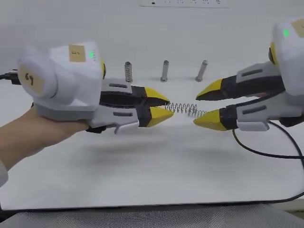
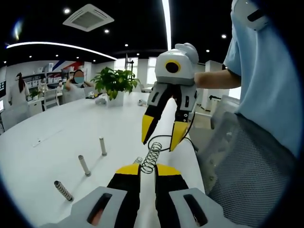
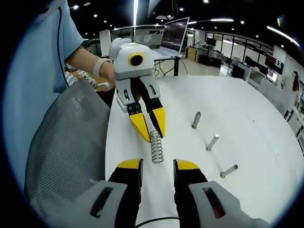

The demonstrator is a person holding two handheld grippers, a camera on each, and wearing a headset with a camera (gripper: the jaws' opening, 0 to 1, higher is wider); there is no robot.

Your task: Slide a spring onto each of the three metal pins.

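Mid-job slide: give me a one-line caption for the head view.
Left gripper holds a spring out toward the open right gripper; behind, the leftmost pin of three already carries a fitted spring.

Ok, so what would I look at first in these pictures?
First, the two yellow-tipped grippers meeting nose to nose above the white table. The left gripper pinches one end of a spring, and the right gripper gapes open at its other end. Behind them stand three metal pins: the left pin already wears a coil, while the middle pin and right pin are bare.
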